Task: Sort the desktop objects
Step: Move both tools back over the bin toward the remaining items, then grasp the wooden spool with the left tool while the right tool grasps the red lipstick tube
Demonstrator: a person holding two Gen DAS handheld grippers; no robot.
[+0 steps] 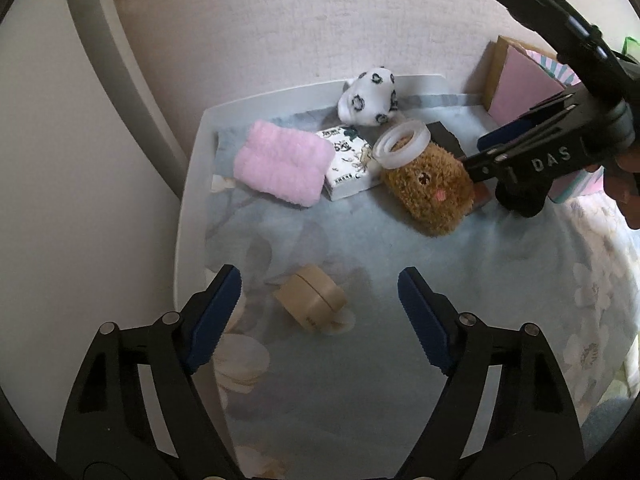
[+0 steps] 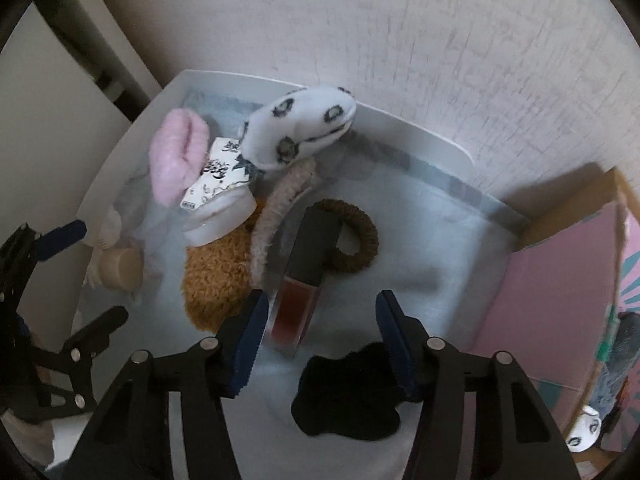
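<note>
Left wrist view: left gripper (image 1: pixel 320 296) has its fingers spread, pinching nothing, with the beige tape roll (image 1: pixel 310 300) lying on the cloth between them; centre on it before closing. Right gripper (image 2: pixel 320 320) is also spread and empty, lip-gloss tube (image 2: pixel 302 280) just ahead by the left finger; shift left, clear of the brown plush (image 2: pixel 218 280) and black scrunchie (image 2: pixel 348 396).

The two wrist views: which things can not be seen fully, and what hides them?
- Lip gloss, left wrist view: almost all hidden behind the right gripper and the brown plush.
- Black cloth, right wrist view: its right edge is covered by a finger.
- Pink box, both views: cut off by the edge.
</note>
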